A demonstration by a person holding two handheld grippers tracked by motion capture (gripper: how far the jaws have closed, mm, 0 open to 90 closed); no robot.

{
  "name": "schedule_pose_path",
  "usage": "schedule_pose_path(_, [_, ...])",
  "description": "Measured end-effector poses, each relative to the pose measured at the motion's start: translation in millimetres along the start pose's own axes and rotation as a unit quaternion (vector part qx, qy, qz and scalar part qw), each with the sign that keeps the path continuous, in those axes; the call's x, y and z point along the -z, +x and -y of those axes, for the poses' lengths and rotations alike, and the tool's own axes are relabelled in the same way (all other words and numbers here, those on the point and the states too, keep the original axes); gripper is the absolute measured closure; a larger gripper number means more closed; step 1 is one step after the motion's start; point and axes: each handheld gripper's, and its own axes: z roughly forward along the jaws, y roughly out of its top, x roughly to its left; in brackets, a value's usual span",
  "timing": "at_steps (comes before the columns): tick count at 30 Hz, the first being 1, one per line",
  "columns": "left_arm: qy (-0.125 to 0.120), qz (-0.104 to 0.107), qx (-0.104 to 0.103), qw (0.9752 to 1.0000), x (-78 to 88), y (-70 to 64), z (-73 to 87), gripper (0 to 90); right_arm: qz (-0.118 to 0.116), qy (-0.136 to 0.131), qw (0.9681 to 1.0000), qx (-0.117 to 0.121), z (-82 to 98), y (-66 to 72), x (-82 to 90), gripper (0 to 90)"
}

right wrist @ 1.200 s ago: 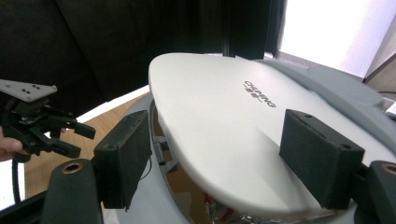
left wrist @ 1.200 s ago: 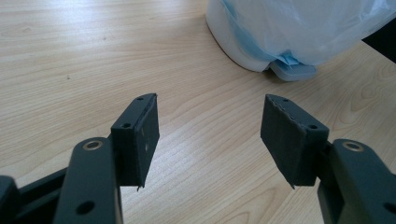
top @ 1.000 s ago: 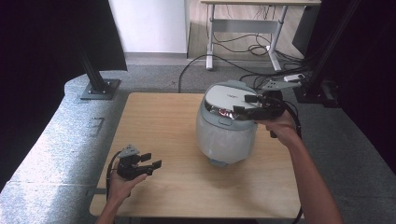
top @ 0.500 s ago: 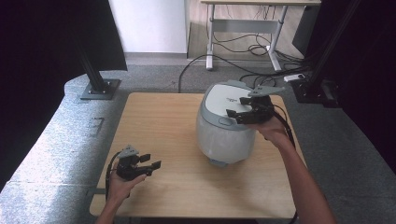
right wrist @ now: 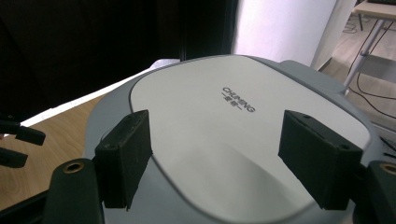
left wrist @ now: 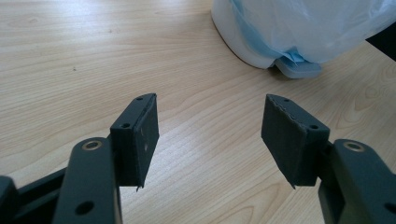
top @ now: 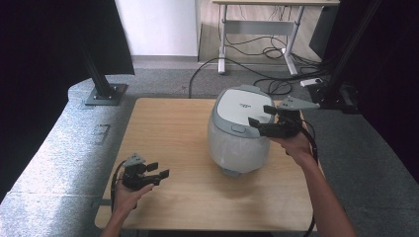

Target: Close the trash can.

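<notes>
Since the earlier frames, right gripper (top: 263, 120) had shifted slightly, from over the cooker's lid toward its 3 o'clock edge; left gripper (top: 159, 170) had kept its place.

Item 1: rice cooker (top: 238, 132). White-grey body, lid (right wrist: 224, 140) shut, lettering legible on top. Stood on the counter (top: 168, 128) at about 2 o'clock from centre. Thin plastic film (left wrist: 322, 28) wrapped the lower body; a grey front foot or tab (left wrist: 299, 69) showed beneath it.

Item 2: right gripper. Jaws released, spread wide, hovering just above the lid at the cooker's 3 o'clock side, grasping nothing. Contact with the lid could not be told.

Item 3: left gripper. Jaws released, empty, low over bare counter at 7 o'clock, well apart from the cooker.

Risks, judged:
- Lid smooth and domed; jaws pressing or pinching there would likely slip off.
- A sideways push high on the body could tip or slide the cooker toward 9 o'clock, the left gripper being too distant to brace it.
- Plastic film could let a grip on the body skid or tear.
- Trailing cable (top: 313, 148) at the right forearm could snag the counter's edge.
</notes>
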Motion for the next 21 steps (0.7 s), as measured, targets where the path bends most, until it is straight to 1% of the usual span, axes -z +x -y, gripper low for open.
schedule_pose_path(5, [-0.002, 0.000, 0.001, 1.0000, 1.1, -0.7, 0.1, 36.9, 0.010, -0.010, 0.9999, -0.001, 9.7, 0.0, 21.4, 24.4])
schedule_pose_path(10, [-0.003, -0.001, 0.001, 1.0000, 1.7, -0.7, 0.3, 36.9, 0.024, -0.019, 0.9995, -0.003, 24.9, -1.6, 42.3, 24.3])
schedule_pose_path(13, [-0.001, -0.002, 0.000, 1.0000, 1.1, -0.3, 1.3, 36.7, 0.034, -0.021, 0.9992, -0.004, 39.6, -1.2, 54.9, 24.3])
schedule_pose_path(15, [0.000, -0.004, 0.001, 1.0000, 0.8, 0.1, 2.2, 36.5, 0.035, -0.022, 0.9991, -0.006, 49.9, -1.1, 60.1, 24.2])
schedule_pose_path(16, [0.001, -0.005, 0.001, 1.0000, 0.7, 0.4, 2.9, 36.4, 0.035, -0.023, 0.9990, -0.015, 65.2, -1.3, 65.2, 24.2])
schedule_pose_path(17, [0.001, -0.006, 0.001, 1.0000, 0.7, 0.5, 3.4, 36.4, 0.035, -0.023, 0.9990, -0.015, 65.2, -1.3, 65.2, 24.2])
schedule_pose_path(21, [0.003, -0.012, -0.001, 0.9999, 0.4, 1.1, 5.1, 36.4, 0.036, -0.021, 0.9987, -0.028, 90.7, -2.6, 69.3, 24.2])
